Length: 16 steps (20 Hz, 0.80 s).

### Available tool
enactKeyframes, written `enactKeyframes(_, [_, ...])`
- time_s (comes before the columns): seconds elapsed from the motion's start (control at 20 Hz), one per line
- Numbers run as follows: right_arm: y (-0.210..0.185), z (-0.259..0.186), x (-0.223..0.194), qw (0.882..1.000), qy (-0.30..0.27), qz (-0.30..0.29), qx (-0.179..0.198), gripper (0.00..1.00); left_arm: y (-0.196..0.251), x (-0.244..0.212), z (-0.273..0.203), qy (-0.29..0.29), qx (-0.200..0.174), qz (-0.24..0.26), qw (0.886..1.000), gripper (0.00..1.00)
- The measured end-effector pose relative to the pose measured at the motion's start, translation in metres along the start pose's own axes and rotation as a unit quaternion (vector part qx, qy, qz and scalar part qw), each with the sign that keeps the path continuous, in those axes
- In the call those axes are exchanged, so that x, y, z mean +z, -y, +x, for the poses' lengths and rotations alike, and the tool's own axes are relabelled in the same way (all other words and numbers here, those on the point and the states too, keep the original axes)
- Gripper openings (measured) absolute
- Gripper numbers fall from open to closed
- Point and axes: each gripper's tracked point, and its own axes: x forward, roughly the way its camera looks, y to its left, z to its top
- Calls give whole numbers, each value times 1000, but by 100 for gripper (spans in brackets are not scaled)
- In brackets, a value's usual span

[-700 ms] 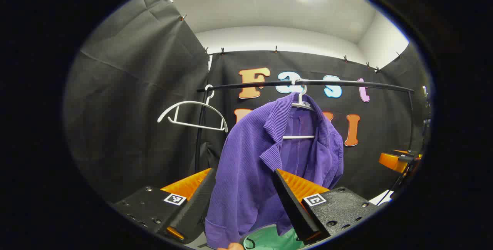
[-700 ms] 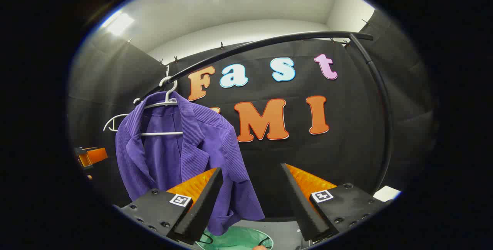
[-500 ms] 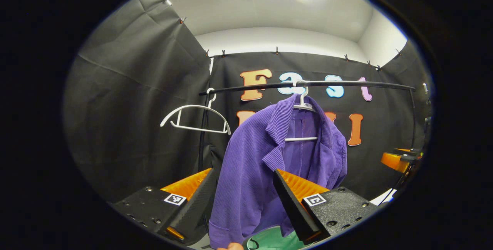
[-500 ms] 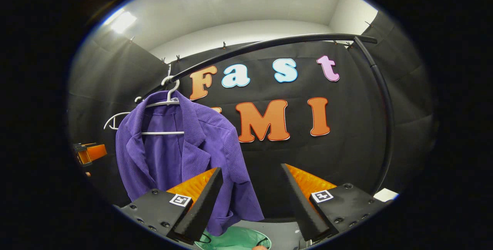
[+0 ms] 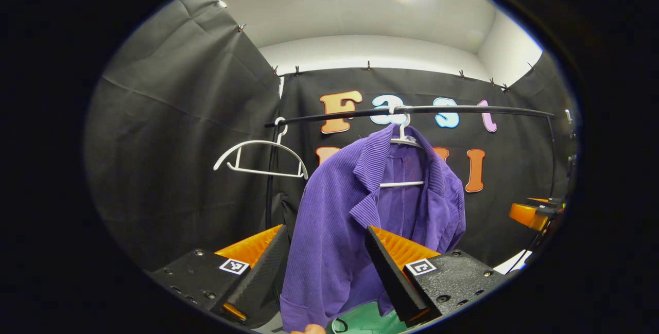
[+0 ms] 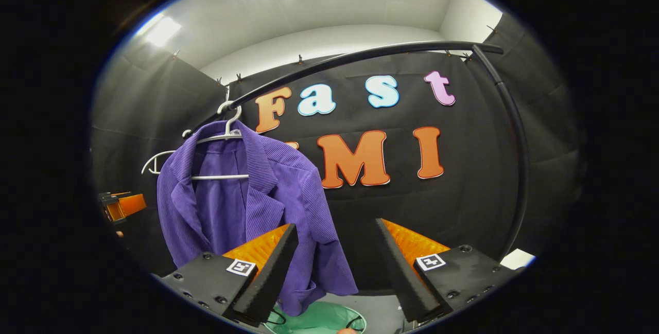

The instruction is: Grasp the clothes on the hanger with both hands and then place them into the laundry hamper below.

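- Across the booth runs a black clothes rail (image 5: pixel 463 110), curving down into a post at its far end in the right gripper view (image 6: pixel 520 169).
- On that rail hangs a purple ribbed jacket (image 5: pixel 340 221), draped on a white hanger (image 5: pixel 404 141) whose hook sits over the bar; the jacket's front is open and its hem falls just above the hamper. In the right gripper view the jacket (image 6: pixel 226 205) hangs toward the left.
- Below the jacket sits the green laundry hamper (image 6: pixel 319 319), seen only as a slice of its open mouth; it also shows at the bottom of the left gripper view (image 5: pixel 368 318).
- Left gripper (image 5: pixel 324 241): jaws spread wide, nothing between them touching; the jacket hangs beyond the gap.
- Right gripper (image 6: pixel 334 241): jaws likewise spread, holding nothing, with the jacket's edge behind its left finger.
- An empty white hanger (image 5: pixel 260 156) hangs near the rail's left end, apart from the jacket.
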Motion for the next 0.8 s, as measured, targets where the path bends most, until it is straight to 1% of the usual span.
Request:
enactKeyframes(0.05, [0,0,0,1000,-1,1,0,97,0,0,0,0,0,0,1000,95])
enactKeyframes(0.1, [-2,0,1,1000,-1,4,1,97,1,0,-1,1,0,1,1000,92])
enactKeyframes(0.15, [-3,0,2,1000,-1,7,1,97,1,1,0,1,0,2,1000,95])
enactKeyframes(0.2, [-4,0,3,1000,-1,11,2,97,1,0,1,1,-1,4,1000,92])
enactKeyframes(0.25, [-7,0,3,1000,-2,15,3,97,1,0,1,1,0,5,1000,92])
enactKeyframes(0.3, [-11,2,4,1000,-4,20,5,88,1,-1,1,0,1,6,1000,92])
enactKeyframes(0.35, [-17,5,5,1000,-5,26,10,88,1,-1,1,-2,0,5,1000,95])
enactKeyframes(0.55, [-48,21,3,999,-7,31,31,88,0,-6,2,-14,-5,-2,1000,95])
enactKeyframes(0.6, [-57,26,1,999,-9,28,37,88,0,-8,2,-19,-5,-2,1000,92])
enactKeyframes(0.65, [-67,32,-2,999,-12,26,44,88,0,-10,3,-24,-7,-1,1000,95])
enactKeyframes(0.75, [-86,43,-10,998,-21,20,59,89,-1,-18,5,-32,-6,-1,999,95])
enactKeyframes(0.8, [-96,51,-15,997,-25,17,65,89,-1,-21,6,-35,-5,0,999,99])
